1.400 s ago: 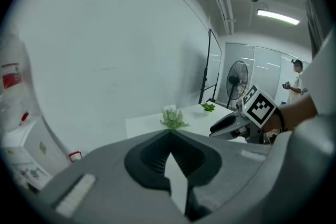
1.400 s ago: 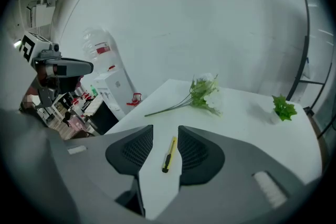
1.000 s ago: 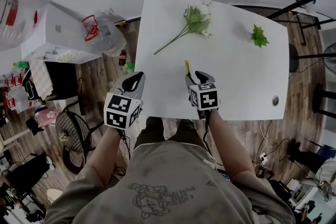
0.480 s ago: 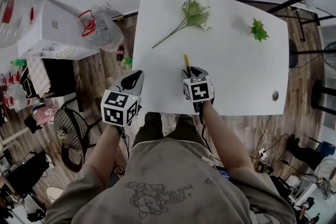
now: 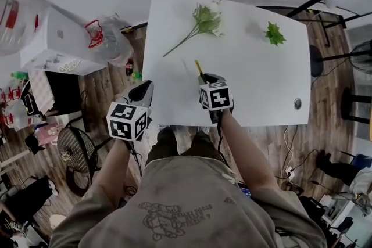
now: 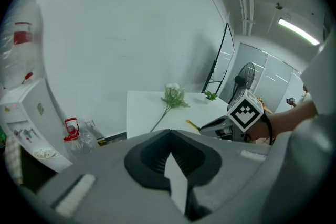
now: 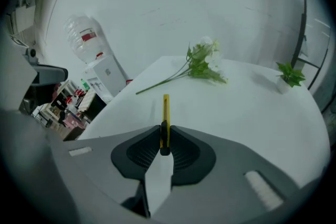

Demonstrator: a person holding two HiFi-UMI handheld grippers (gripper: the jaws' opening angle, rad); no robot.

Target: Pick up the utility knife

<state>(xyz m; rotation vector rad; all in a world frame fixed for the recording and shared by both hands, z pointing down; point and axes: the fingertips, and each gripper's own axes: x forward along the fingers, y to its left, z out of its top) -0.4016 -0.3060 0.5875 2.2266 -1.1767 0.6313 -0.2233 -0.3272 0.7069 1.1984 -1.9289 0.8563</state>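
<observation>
The yellow utility knife [image 5: 199, 68] sticks out forward from my right gripper [image 5: 206, 79], which is shut on its rear end. In the right gripper view the knife [image 7: 166, 118] runs straight ahead from between the pads of the right gripper [image 7: 165, 141], and it hangs a little above the white table [image 7: 247, 113], with a faint shadow to its left. My left gripper [image 5: 144, 92] is off the table's front left corner, shut, with nothing in it. The left gripper view shows its own closed left gripper [image 6: 169, 149], and beyond that the knife [image 6: 192, 124].
A bunch of green stems with white flowers [image 5: 203, 19] lies at the table's far left. A small green plant [image 5: 274, 35] stands at the far right. A small round object [image 5: 297, 103] sits near the front right edge. White boxes and a water bottle [image 5: 58, 38] crowd the floor to the left.
The right gripper has kept its hold on the knife, which now casts a shadow apart from itself on the table. The left gripper has drifted slightly left and back.
</observation>
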